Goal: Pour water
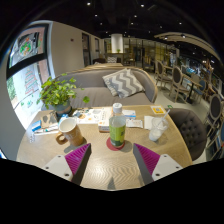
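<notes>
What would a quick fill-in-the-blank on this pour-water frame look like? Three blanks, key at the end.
1. The clear plastic bottle with green liquid stands on a round dark coaster just ahead of the ____ gripper fingers.
2. The bottle's cap is ____ in colour.
3. The leafy green potted plant stands on the round wooden table, on the same side as the ____ finger.

Missing words: open; white; left

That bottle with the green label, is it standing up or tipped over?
Upright: the bottle stands on the table, cap up, just ahead of the open gripper.
</notes>
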Motion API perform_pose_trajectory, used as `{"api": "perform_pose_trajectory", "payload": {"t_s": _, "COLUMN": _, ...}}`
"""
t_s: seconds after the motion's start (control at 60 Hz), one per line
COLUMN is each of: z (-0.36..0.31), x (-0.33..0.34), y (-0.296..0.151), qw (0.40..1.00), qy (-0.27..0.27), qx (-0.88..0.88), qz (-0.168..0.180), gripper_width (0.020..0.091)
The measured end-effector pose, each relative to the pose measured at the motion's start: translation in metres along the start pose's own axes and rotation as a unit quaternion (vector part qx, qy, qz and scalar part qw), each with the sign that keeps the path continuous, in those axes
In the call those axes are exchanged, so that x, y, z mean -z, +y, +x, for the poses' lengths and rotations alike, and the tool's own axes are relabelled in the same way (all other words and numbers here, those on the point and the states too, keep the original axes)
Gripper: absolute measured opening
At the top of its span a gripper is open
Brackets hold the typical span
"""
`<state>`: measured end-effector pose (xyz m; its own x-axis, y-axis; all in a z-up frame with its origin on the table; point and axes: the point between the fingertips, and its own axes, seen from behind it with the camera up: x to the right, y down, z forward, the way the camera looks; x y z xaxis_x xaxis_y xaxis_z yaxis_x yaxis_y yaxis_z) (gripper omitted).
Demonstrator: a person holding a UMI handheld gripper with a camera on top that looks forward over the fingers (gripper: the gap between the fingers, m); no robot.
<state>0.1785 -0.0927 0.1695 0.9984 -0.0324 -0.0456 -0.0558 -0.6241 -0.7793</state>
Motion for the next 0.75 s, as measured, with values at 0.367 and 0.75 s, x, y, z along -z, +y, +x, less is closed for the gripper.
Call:
{"api": "perform_pose_trajectory", "payload": {"t_s": 0.367, "z": -0.028, "x": 0.145, "y": 0.036, "qw": 0.999, "qy": 0.044, "qx": -0.019, "qz": -0.016, "gripper_width": 0.0856}}
{"api": "perform_pose_trajectory", "payload": {"t_s": 0.75, "z": -0.020, "x": 0.166, "y": 0.038, "qw": 0.998, "qy": 0.063, "qx": 0.011, "qz": -0.004, "gripper_width": 0.0854}}
